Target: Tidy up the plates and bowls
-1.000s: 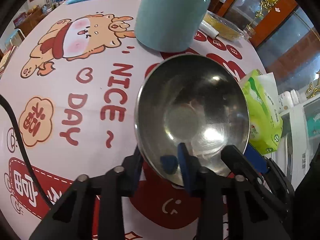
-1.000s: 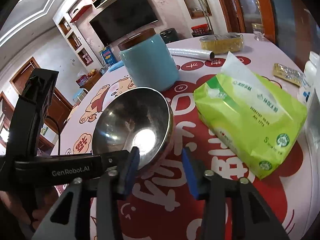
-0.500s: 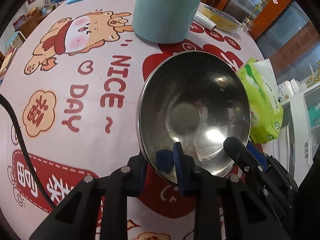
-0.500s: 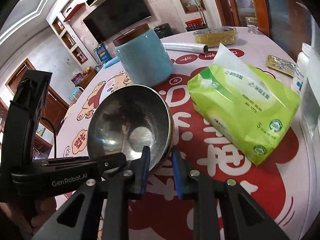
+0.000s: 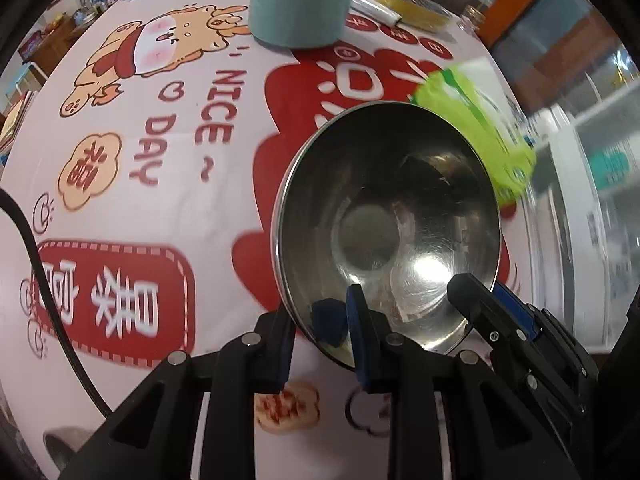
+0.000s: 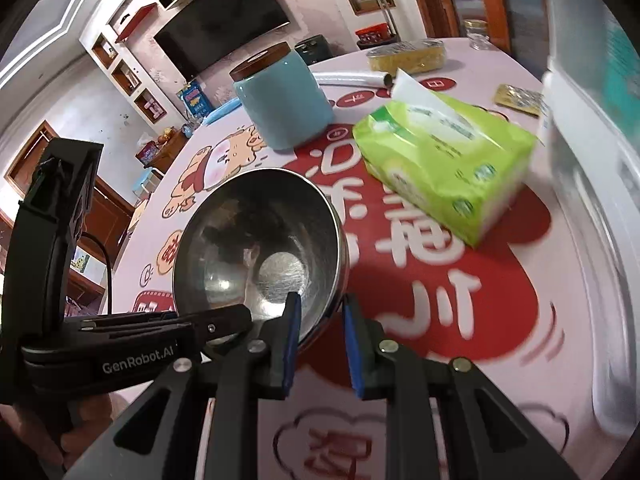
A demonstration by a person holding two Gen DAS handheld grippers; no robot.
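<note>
A shiny steel bowl (image 5: 384, 220) is held tilted above the printed table. My left gripper (image 5: 320, 344) is shut on its near rim, one blue pad inside the bowl and one outside. In the right wrist view the same bowl (image 6: 260, 256) sits just ahead, and my right gripper (image 6: 320, 340) is shut on its right rim, pads on either side of the wall. The left gripper's black body (image 6: 132, 344) shows at the left of that view. No plates are in view.
A teal jar with a brown lid (image 6: 284, 104) stands behind the bowl. A green tissue pack (image 6: 444, 160) lies to the right. A yellow container (image 6: 408, 54) and a white roll (image 6: 348, 79) are at the far edge. A white appliance (image 6: 592, 200) borders the table on the right.
The right gripper has closed on the bowl's rim. Both grippers have drawn the bowl back toward the near side of the table, away from the jar and the tissue pack.
</note>
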